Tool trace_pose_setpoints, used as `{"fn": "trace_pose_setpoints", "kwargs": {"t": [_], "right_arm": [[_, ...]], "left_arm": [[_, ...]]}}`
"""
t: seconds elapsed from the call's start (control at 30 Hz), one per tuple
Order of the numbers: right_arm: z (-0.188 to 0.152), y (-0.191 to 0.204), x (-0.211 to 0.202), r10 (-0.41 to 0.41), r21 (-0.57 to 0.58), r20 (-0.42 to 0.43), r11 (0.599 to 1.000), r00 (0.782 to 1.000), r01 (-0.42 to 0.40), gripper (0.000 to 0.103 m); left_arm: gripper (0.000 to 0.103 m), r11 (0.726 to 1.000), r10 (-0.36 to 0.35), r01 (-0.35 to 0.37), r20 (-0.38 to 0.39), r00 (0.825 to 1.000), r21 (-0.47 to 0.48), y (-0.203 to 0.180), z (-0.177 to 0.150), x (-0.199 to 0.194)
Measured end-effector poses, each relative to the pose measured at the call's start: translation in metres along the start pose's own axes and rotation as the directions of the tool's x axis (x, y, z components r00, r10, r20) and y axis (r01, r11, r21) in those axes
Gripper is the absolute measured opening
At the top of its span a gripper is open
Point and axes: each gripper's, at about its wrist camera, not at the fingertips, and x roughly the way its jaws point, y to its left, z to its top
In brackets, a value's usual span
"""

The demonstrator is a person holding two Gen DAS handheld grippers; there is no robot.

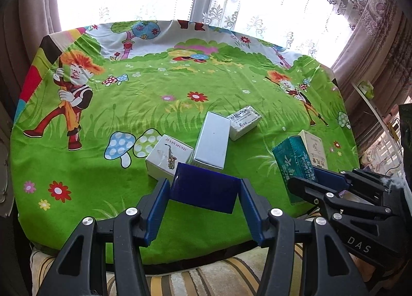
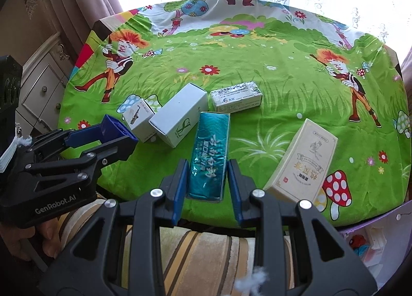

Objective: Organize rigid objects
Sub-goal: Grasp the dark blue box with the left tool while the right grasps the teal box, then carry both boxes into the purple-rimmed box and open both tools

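Observation:
My left gripper [image 1: 204,194] is shut on a dark blue box [image 1: 203,190], held above the near edge of the green cartoon tablecloth [image 1: 128,180]. My right gripper [image 2: 207,176] is shut on a long teal box [image 2: 209,151], pointing away from me. In the right wrist view the left gripper [image 2: 117,132] with the blue box [image 2: 113,126] is at the left. On the cloth lie a white saxophone box [image 1: 167,159], a plain white box [image 1: 212,141], a small printed white box [image 1: 244,121] and a cream box [image 2: 303,162].
The white boxes cluster mid-table just beyond both grippers. A white dresser [image 2: 41,85] stands left of the table, curtains [image 1: 373,25] and a window behind it. A striped cushion [image 2: 206,249] lies below the near edge, and a purple tray [image 2: 368,242] sits at lower right.

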Motion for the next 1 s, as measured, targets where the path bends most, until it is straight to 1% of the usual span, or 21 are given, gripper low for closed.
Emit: {"fn": "trace_pose_setpoints", "kwargs": {"t": [0.23, 0.67, 0.77, 1.0], "right_arm": [[-0.014, -0.016, -0.021, 0.016, 0.053, 0.041, 0.998, 0.999, -0.018, 0.035], [-0.038, -0.047, -0.057, 0.031, 0.127, 0.101, 0.991, 0.994, -0.043, 0.035], [-0.044, -0.056, -0.065, 0.051, 0.152, 0.113, 0.986, 0.992, -0.068, 0.035], [-0.059, -0.077, -0.084, 0.039, 0.186, 0.140, 0.980, 0.989, -0.065, 0.035]], "left_arm": [[0.056, 0.999, -0.004, 0.004, 0.005, 1.000, 0.041, -0.025, -0.002, -0.010], [0.056, 0.993, -0.030, 0.033, -0.024, 0.999, 0.111, -0.074, -0.010, -0.014], [0.056, 0.990, -0.040, 0.043, -0.032, 0.999, 0.132, -0.088, -0.012, -0.014], [0.056, 0.981, -0.061, 0.068, -0.043, 0.997, 0.182, -0.118, -0.014, -0.014]]}}
